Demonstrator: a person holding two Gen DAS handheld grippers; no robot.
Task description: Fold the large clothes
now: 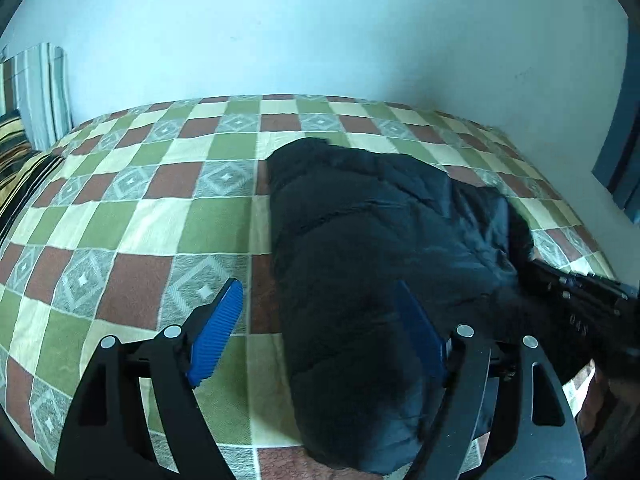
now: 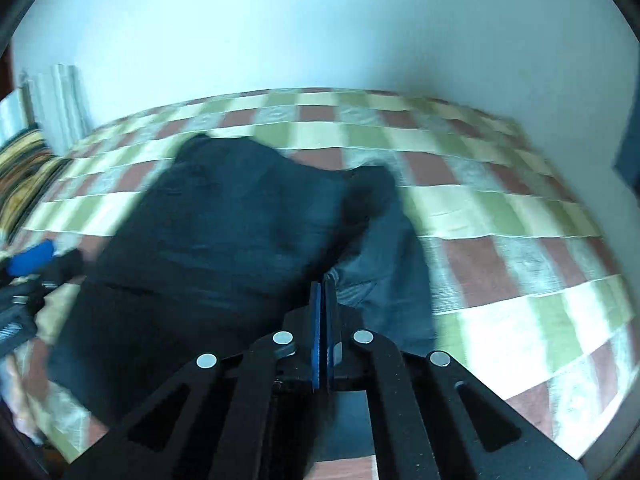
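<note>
A dark puffy jacket (image 1: 380, 248) lies bunched on the checked bedspread (image 1: 120, 220). My left gripper (image 1: 320, 320) is open just above the jacket's near left edge. Its left pad hangs over the bare bedspread and its right pad over the dark fabric. In the blurred right wrist view the jacket (image 2: 224, 232) shows a lighter lining on its right side. My right gripper (image 2: 323, 284) has its blue pads pressed together at a raised fold of that fabric. The right gripper's black body (image 1: 576, 300) reaches the jacket's right edge. One blue pad (image 2: 32, 262) of the left gripper shows at far left.
Striped pillows (image 1: 20, 168) and a pale striped cloth (image 1: 44, 88) stand at the bed's left end against the light wall. A dark blue frame (image 1: 624, 152) is on the wall at the right. Bare bedspread stretches left of and behind the jacket.
</note>
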